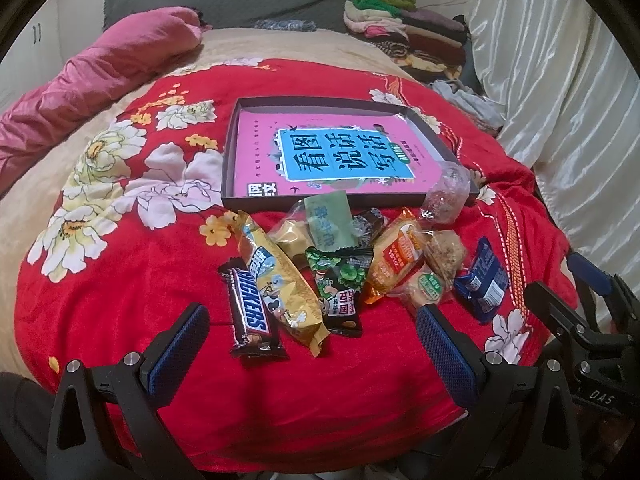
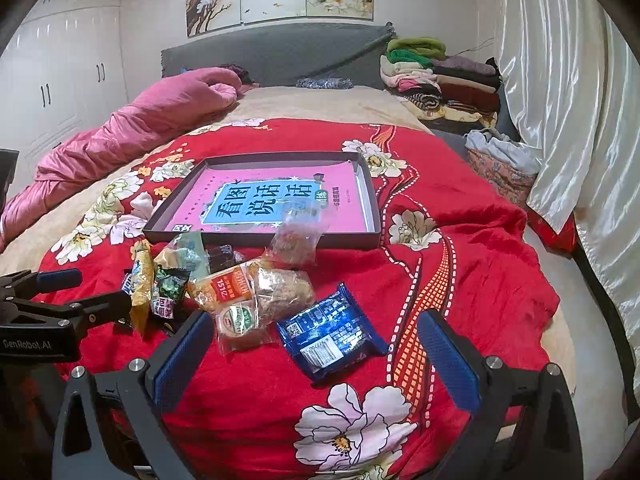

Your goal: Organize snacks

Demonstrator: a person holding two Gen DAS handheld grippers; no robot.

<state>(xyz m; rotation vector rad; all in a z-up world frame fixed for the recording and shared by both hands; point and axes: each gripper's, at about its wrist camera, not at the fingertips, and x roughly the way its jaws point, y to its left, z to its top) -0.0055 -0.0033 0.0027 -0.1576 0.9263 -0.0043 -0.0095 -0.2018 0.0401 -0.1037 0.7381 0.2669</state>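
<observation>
Several wrapped snacks lie in a loose pile on the red flowered blanket (image 1: 120, 300), just in front of a shallow dark box (image 1: 236, 152) lined with a pink book. At the pile's left are a Snickers bar (image 1: 250, 314) and a gold packet (image 1: 280, 284). A green-and-black packet (image 1: 340, 284) and an orange packet (image 1: 394, 260) sit mid-pile. A blue packet (image 2: 332, 338) lies at the right, just ahead of my right gripper (image 2: 316, 344), which is open and empty. My left gripper (image 1: 312, 324) is open too, hovering near the Snickers bar and gold packet. A clear bag (image 2: 296, 236) leans on the box's front edge.
A pink quilt (image 2: 132, 132) lies along the left of the bed. Folded clothes (image 2: 436, 76) are stacked at the far right by the grey headboard. A white satin curtain (image 2: 568, 100) hangs along the right side. White wardrobes (image 2: 60, 80) stand at the left.
</observation>
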